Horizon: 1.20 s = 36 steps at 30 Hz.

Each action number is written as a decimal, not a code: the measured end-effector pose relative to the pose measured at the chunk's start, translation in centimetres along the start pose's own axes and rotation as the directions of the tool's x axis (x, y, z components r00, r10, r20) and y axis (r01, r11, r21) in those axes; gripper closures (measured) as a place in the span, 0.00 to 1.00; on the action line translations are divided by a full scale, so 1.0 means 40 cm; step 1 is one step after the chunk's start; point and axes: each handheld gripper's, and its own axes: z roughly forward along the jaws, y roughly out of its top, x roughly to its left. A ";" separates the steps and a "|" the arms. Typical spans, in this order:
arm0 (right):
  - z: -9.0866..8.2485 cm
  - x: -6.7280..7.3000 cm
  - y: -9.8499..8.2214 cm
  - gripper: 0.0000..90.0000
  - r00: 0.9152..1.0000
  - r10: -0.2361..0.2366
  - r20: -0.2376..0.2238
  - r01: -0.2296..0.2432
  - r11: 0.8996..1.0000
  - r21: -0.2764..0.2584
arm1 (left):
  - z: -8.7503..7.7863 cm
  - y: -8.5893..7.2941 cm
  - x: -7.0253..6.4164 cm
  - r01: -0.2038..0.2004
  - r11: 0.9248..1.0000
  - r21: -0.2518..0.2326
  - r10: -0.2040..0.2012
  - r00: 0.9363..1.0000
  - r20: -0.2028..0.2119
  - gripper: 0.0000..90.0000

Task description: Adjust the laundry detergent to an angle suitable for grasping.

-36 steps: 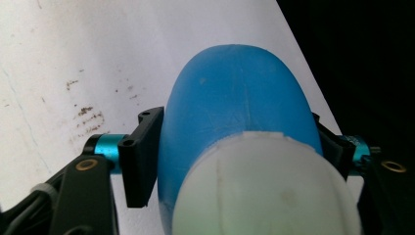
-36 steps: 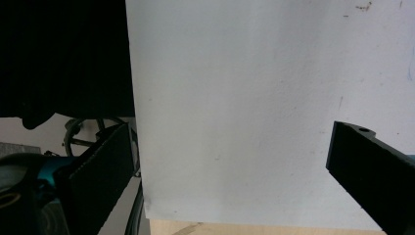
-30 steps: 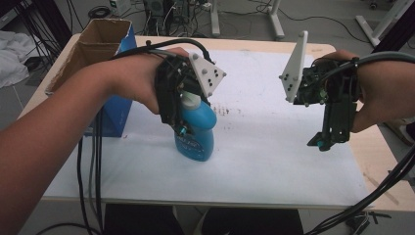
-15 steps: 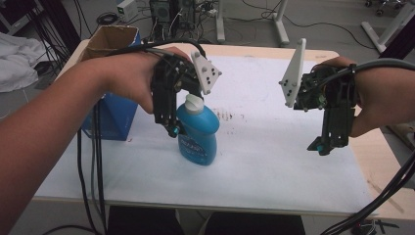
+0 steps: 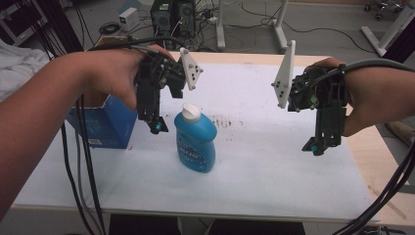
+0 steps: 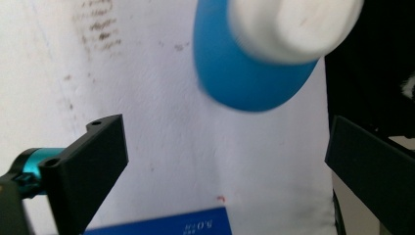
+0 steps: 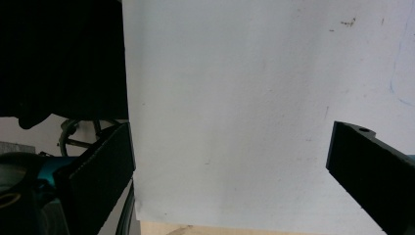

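Left gripper (image 5: pixel 157 128), high view: centre-left of frame, hanging just left of the bottle (image 5: pixel 195 142), jaws spread after just opening, nothing between them. Bottle stands upright at frame centre on the white sheet (image 5: pixel 274 161), white cap (image 5: pixel 191 113) up; blue box (image 5: pixel 105 125) at left, behind the hand. Right gripper (image 5: pixel 317 145) at right, well apart from the bottle, jaws apart and empty.

Left gripper view: bottle (image 6: pixel 249 83) at top centre, blurred, beyond the wide-set jaws; box edge (image 6: pixel 166 227) at bottom.

Right gripper view: jaws wide, sheet (image 7: pixel 235 107) between them.
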 end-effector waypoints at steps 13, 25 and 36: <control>-0.011 -0.046 0.011 0.04 1.000 0.012 -0.004 -0.012 1.000 -0.012 | -0.048 -0.029 0.060 0.093 0.994 0.050 -0.093 0.996 -0.007 0.02; -0.027 -0.080 0.047 0.04 1.000 -0.001 -0.005 0.001 1.000 -0.016 | -0.067 -0.054 0.125 0.209 0.974 0.083 -0.205 0.977 -0.062 0.02; -0.041 -0.082 0.050 0.04 1.000 0.008 0.002 -0.008 1.000 -0.026 | -0.099 -0.065 0.133 0.281 0.954 0.108 -0.270 0.957 -0.107 0.02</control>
